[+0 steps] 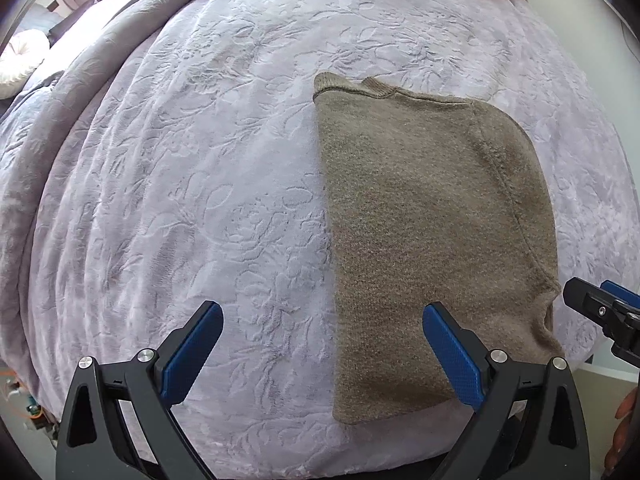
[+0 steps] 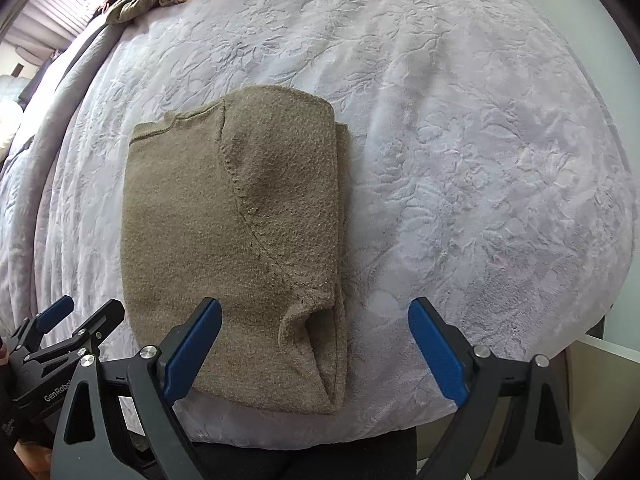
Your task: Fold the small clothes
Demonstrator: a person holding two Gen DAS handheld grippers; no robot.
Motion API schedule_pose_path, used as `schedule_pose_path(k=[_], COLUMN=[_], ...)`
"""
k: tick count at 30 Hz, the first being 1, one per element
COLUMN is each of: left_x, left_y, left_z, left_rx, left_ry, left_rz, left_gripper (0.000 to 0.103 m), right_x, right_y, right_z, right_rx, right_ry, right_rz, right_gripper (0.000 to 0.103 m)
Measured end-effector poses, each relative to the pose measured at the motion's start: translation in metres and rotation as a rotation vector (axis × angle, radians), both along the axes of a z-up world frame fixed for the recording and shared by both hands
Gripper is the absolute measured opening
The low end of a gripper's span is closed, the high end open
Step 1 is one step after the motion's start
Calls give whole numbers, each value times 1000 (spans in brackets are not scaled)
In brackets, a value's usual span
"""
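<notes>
On left gripper (image 2: 86, 314) housing: "GenRobo", cut off.

Home bedroom: bed's embossed lilac blanket (image 1: 200, 160).

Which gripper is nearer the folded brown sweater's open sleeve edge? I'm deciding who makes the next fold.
Right. The right gripper hovers over that side of the brown sweater, jaws open. The left gripper straddles the opposite straight edge, jaws open too.
</notes>
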State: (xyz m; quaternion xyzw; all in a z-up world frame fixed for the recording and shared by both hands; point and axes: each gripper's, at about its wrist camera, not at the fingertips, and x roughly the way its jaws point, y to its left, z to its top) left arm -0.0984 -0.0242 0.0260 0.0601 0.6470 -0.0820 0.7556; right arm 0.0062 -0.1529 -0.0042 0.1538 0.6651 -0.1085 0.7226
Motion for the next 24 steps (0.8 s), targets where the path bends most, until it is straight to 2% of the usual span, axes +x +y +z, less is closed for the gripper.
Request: schedule_pose_path(k=[24], left_x=[2], left_y=[-1], left_z=[2], left_rx=[2], left_ry=[4], left_rz=[0], left_gripper=[100], right_x=[3], right_y=[4], right_z=[-3], right_rx=[-6], right_ry=[18], right_rz=[0], right_gripper=[96])
